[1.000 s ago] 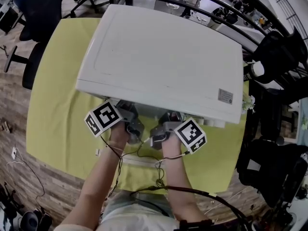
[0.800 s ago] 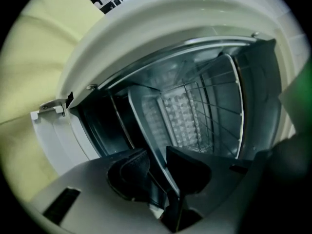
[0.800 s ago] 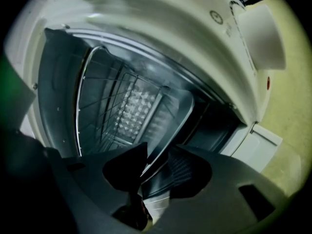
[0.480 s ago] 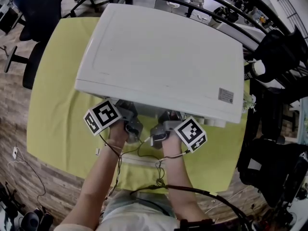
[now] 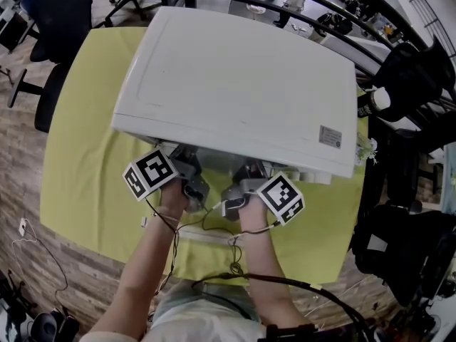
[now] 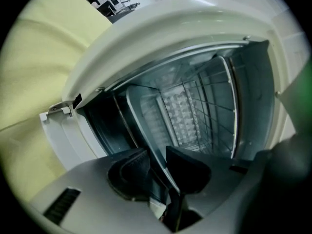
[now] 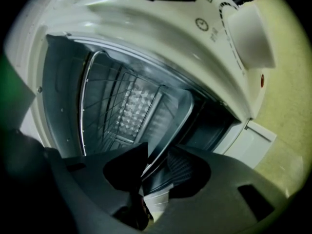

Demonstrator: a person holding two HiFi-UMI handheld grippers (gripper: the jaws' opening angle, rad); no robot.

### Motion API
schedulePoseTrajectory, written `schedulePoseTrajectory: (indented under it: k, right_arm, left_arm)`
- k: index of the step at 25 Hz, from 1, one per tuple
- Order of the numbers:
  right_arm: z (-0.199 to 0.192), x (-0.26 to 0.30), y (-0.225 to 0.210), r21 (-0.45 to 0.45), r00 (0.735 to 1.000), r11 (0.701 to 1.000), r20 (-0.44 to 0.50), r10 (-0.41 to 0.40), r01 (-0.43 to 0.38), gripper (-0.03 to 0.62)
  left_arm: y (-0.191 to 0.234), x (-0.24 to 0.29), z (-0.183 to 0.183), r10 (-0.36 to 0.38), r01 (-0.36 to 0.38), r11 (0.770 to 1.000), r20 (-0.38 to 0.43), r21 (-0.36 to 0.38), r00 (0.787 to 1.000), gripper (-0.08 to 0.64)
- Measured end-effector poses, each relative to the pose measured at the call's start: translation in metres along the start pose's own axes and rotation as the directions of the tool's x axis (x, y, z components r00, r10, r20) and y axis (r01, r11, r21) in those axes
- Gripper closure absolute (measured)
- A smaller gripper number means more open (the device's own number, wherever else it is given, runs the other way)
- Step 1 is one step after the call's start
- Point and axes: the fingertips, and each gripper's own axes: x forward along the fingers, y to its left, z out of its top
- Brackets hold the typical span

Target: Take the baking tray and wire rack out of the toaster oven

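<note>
Two pinches on the tray [image 6: 142, 126] at the oven [image 5: 235, 84] mouth.
The left gripper [image 6: 158, 165] and right gripper [image 7: 155, 168] have both just been closing. Each now presses its pads on the tray's thin front edge, one toward each side. The tray lies inside the cavity, and the rack [image 6: 217, 99] sits apart from it in another slot, its wire rim close to the cavity wall. The oven fills the far part of the table [image 5: 75, 155]. Bare cloth runs along its left side and in front, up to the near edge by the person's forearms. A chair [image 5: 50, 91] stands just off the table's left edge.
</note>
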Motion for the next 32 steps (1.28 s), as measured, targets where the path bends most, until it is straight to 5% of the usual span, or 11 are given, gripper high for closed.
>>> schedulePoseTrajectory:
  k: [32]
  right_arm:
    - [-0.024, -0.037, -0.003, 0.021, 1.000, 1.000, -0.004, -0.006, 0.006, 0.479]
  left_arm:
    - [0.006, -0.042, -0.022, 0.004, -0.004, 1.000, -0.011, -0.001, 1.000, 0.466]
